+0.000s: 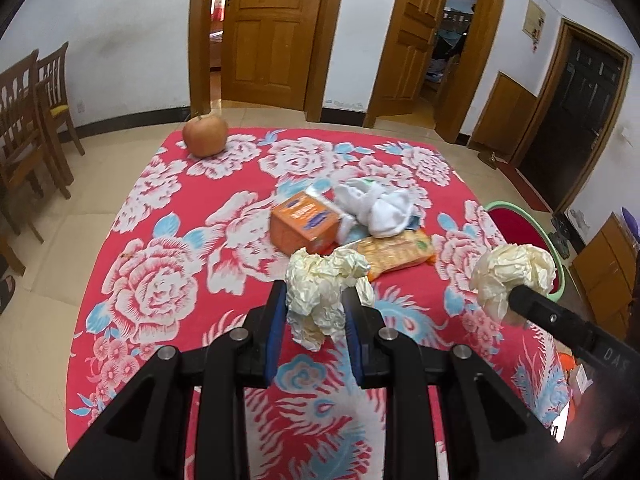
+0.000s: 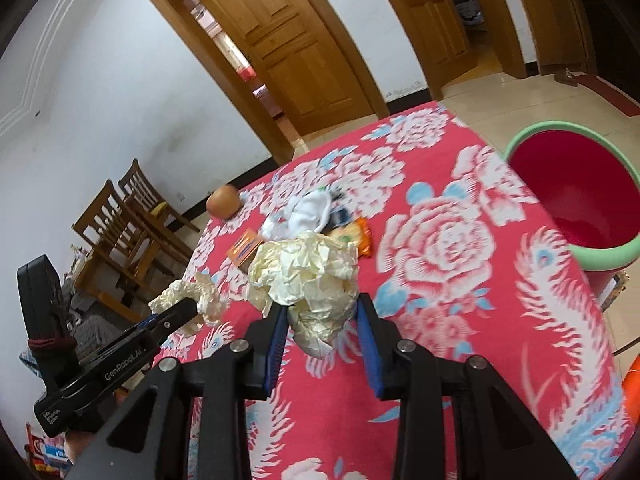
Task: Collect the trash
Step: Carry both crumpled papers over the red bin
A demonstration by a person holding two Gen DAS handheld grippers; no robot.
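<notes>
Each gripper, left (image 1: 316, 312) and right (image 2: 322, 316), was clamped on a crumpled paper ball (image 1: 324, 292) above the table (image 1: 160, 240) (carrying step), so next each probably needed releasing over the bin (image 2: 600, 264).

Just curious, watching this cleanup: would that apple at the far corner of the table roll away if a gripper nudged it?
Probably: the apple is round, resting free on flat floral tablecloth near the edge. It looks firm, likely heavy for its size.
</notes>
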